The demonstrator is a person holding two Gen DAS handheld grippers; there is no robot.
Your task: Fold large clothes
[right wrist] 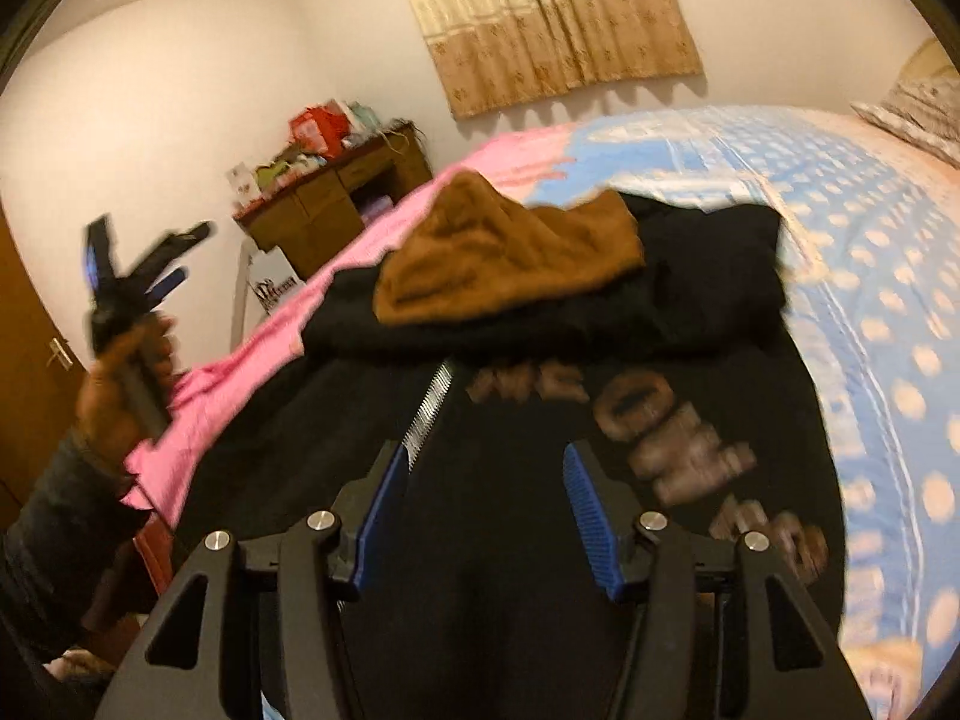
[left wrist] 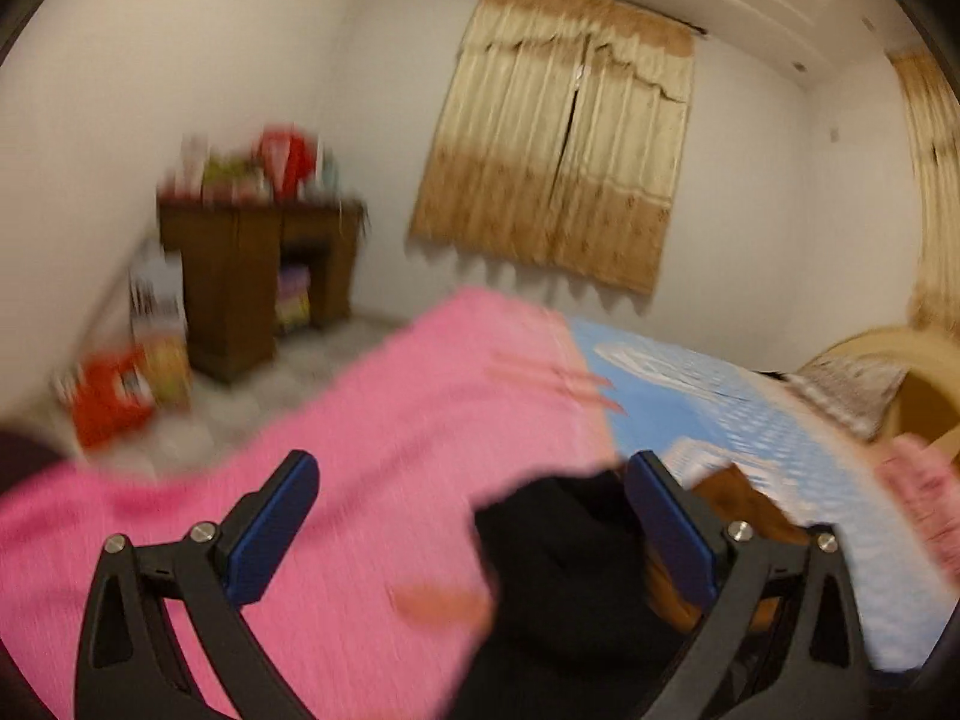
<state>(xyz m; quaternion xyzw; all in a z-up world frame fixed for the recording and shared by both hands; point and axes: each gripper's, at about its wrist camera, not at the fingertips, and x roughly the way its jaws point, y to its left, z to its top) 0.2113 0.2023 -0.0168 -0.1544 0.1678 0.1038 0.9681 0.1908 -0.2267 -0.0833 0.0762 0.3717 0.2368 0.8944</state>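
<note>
The right claw (right wrist: 483, 501) is held low over the black jacket (right wrist: 540, 540), its blue pads spread wide and nothing gripped between them; the silver zipper (right wrist: 427, 414) is seen just ahead of its left pad. The left claw (left wrist: 474, 525) is likewise spread wide and empty; in the right wrist view it is raised in the left hand (right wrist: 123, 384), fingers pointing upward, beside the bed (right wrist: 870, 276). The jacket is spread on the bed, brown lining (right wrist: 510, 258) exposed, over a pink sheet (left wrist: 360, 420).

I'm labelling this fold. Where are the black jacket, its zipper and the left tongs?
black jacket (right wrist: 498, 540): right wrist view, body panel between the fingers.
zipper (right wrist: 427, 414): right wrist view, silver teeth.
left tongs (left wrist: 474, 516): left wrist view, midway between fingertips.
</note>
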